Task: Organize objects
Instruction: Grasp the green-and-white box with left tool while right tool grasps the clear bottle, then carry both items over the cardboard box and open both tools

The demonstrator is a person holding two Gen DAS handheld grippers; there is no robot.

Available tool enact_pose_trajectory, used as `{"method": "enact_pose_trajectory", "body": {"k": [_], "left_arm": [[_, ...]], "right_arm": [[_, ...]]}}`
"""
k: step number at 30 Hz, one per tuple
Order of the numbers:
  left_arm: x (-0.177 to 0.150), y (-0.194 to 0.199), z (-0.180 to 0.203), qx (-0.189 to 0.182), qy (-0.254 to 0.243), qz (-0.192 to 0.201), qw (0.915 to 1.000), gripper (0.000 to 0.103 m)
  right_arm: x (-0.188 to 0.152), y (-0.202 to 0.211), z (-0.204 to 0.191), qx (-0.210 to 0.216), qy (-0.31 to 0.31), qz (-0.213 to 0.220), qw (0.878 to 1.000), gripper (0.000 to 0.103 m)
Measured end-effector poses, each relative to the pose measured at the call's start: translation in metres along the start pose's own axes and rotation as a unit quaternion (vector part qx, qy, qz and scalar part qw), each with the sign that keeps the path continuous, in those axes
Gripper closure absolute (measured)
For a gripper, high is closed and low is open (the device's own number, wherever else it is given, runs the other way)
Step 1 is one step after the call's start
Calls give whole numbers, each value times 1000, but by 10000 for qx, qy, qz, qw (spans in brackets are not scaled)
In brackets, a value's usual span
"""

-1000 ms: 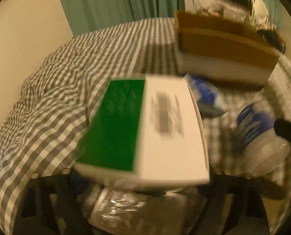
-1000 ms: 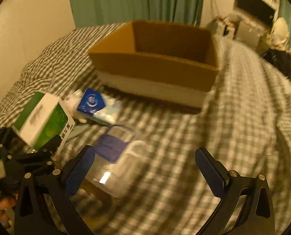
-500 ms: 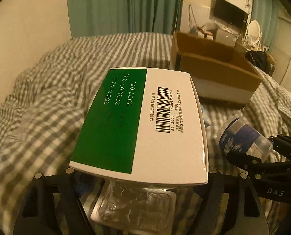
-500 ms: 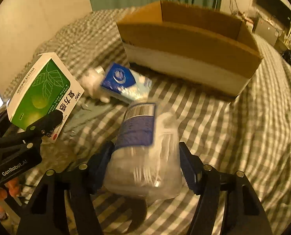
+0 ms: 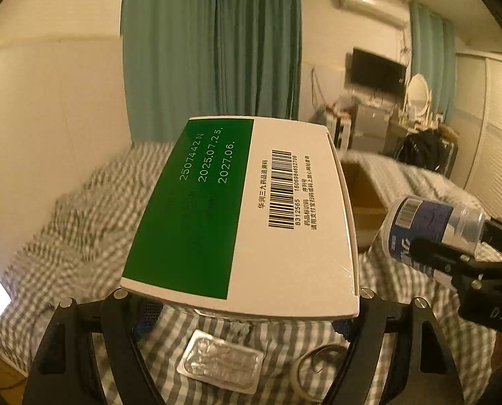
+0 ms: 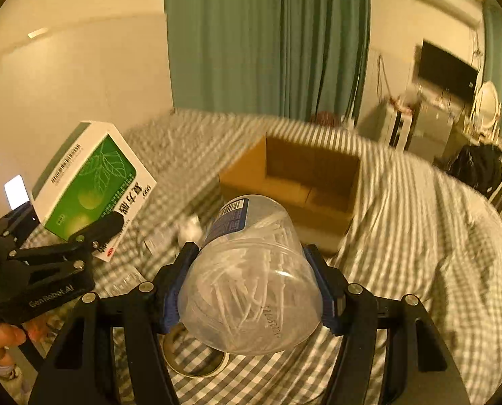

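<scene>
Both tongs grip loads above the bed: left tongs clench the medicine box; right tongs squeeze the slick plastic jar, which might slip short of the cardboard box.

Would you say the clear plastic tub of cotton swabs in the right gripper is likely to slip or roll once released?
Probably light: the cotton swab tub holds only thin swabs. Its smooth, round wall may slip between the right gripper pads, and would likely roll on the checked bedcover.

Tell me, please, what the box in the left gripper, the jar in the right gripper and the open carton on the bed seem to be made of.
Box: coated paperboard, by its smooth green-and-white print, barcode and folded edges.
Jar: clear, glossy plastic, probably; white sticks show through its wall, and it has a blue label.
Carton: matte brown cardboard, likely corrugated, though its edges are blurred.
</scene>
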State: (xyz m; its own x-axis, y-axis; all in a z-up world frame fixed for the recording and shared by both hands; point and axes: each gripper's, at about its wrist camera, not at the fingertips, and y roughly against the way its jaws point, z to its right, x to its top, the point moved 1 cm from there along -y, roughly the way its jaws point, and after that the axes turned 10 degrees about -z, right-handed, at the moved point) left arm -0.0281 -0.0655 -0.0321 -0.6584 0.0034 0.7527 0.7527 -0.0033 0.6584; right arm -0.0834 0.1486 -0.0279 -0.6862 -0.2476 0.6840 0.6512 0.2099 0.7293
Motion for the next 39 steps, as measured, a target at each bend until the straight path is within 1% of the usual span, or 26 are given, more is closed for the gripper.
{"method": "enact_pose_trajectory", "body": {"k": [4,8,10,12,16,17,21,23,27,29,32,36,39], "left_arm": [[16,27,7,-15,-130,400,9991,22],[41,33,11,-152,-210,661,9975,22],[52,30,11,-203,-250,732,9968,22],[63,22,10,-152,-260,741,9968,22],[89,0,14,-96,-274,743,9968,22],[92,-5,14,-101,-276,733,9969,22],[116,-38,22,-148,-288,679,9972,22],[121,-50,29,-192,-310,667,9971,22],[136,-92,38,-362,-352,482,9976,22],[140,-116,43,-443,-361,364,9977,22],[140,-154,53,-500,-380,130,9979,22],[132,-202,66,-554,-509,-269,9968,22],[126,-223,78,-514,-684,-431,9954,22]], "right_arm": [[14,40,0,-53,89,512,9986,40],[38,62,0,-162,211,845,9961,40],[51,66,3,-235,275,937,9949,40],[62,66,5,-304,309,1004,9940,40],[86,53,17,-421,283,1084,9928,40],[90,50,20,-430,263,1089,9928,40],[117,22,38,-405,142,1004,9940,40],[131,4,48,-432,110,973,9943,40],[156,-33,67,-536,14,933,9942,40],[160,-51,78,-540,-115,875,9946,40],[162,-88,97,-579,-352,699,9953,40],[154,-144,122,-530,-603,279,9964,40],[145,-169,135,-504,-744,84,9959,40]]}}
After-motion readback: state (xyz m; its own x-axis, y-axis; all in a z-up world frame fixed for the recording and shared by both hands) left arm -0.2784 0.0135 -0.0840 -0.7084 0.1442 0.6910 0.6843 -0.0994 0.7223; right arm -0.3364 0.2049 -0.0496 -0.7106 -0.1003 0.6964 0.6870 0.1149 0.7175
